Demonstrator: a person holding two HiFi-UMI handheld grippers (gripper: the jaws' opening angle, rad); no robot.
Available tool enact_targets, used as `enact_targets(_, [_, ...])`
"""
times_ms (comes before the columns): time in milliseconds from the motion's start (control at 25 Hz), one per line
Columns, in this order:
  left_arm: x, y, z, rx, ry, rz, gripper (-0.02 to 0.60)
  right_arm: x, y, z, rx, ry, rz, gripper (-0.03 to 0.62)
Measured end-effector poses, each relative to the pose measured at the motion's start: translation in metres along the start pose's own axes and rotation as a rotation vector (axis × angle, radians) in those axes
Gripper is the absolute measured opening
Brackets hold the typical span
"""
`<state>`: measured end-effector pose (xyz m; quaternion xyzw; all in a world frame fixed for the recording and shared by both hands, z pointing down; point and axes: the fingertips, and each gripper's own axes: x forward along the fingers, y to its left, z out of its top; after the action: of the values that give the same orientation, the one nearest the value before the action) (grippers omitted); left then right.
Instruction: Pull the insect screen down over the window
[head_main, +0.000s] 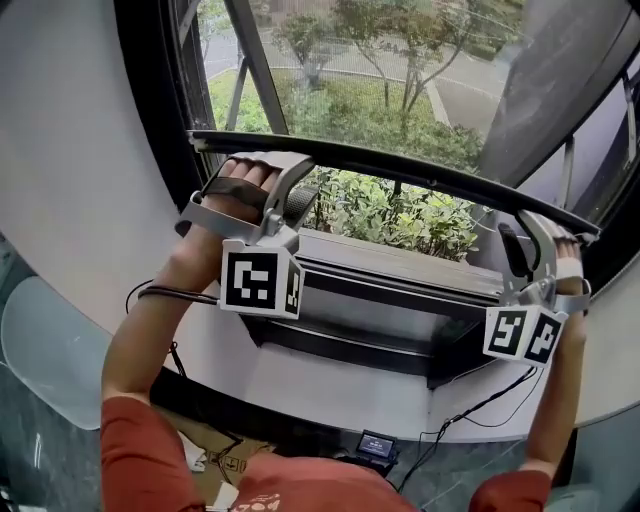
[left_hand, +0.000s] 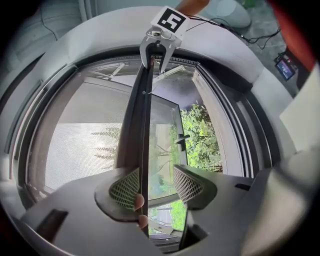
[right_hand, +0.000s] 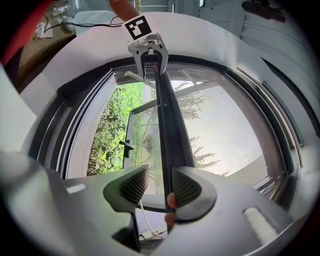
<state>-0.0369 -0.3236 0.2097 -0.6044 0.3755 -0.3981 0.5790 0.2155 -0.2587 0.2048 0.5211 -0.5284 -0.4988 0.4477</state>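
Observation:
The insect screen's dark pull bar (head_main: 400, 172) runs across the window from upper left to right. Its grey mesh (left_hand: 85, 145) hangs behind it, also visible as mesh (right_hand: 225, 135) in the right gripper view. My left gripper (head_main: 292, 198) straddles the bar's left end. In the left gripper view (left_hand: 156, 182) the bar (left_hand: 142, 125) lies against the left pad, with a gap to the other pad. My right gripper (head_main: 520, 248) straddles the right end. In the right gripper view (right_hand: 160, 184) the bar (right_hand: 167, 125) lies against the right pad, clear of the left one. Fingertips show beside each bar.
Below the bar are the dark window frame and sill (head_main: 380, 300), with shrubs (head_main: 400, 215) outside. An open casement with a handle (left_hand: 182, 137) stands beyond the screen. A white curved wall (head_main: 70, 170) surrounds the window. Cables and a small display device (head_main: 378, 445) lie below.

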Motion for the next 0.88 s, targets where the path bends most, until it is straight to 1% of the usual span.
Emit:
enact_targets(200, [0.001, -0.005, 0.000, -0.020, 0.000, -0.037, 0.204, 0.001, 0.005, 0.000, 0.034, 0.005, 0.048, 0.153])
enact_targets(480, [-0.001, -0.067, 0.001, -0.044, -0.016, -0.116, 0.204, -0.006, 0.068, -0.006, 0.082, 0.007, 0.112, 0.155])
enact_targets(600, [-0.002, -0.082, 0.001, -0.063, -0.024, -0.141, 0.204, -0.008, 0.083, -0.006, 0.094, 0.013, 0.140, 0.155])
enact_targets(880, [-0.001, -0.112, 0.000, -0.081, -0.024, -0.191, 0.204, -0.008, 0.112, -0.008, 0.135, 0.015, 0.189, 0.156])
